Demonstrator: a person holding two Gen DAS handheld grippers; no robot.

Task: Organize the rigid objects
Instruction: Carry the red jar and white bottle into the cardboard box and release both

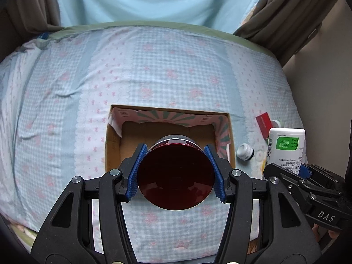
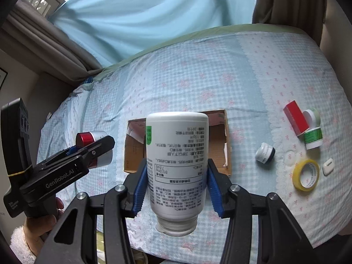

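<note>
My left gripper (image 1: 176,171) is shut on a round jar with a dark red lid (image 1: 176,178), held above the near edge of an open cardboard box (image 1: 230,136) on the bed. It also shows in the right wrist view (image 2: 92,147) left of the box (image 2: 227,140). My right gripper (image 2: 176,189) is shut on a white bottle with printed text (image 2: 176,165), held upside down in front of the box. That bottle shows in the left wrist view (image 1: 286,147) at the right.
On the checked bedsheet (image 2: 198,77) right of the box lie a small white jar (image 2: 265,153), a red carton (image 2: 296,118), a green-labelled white bottle (image 2: 312,137), a yellow tape roll (image 2: 306,175) and a small white case (image 2: 328,166). Curtains hang behind the bed.
</note>
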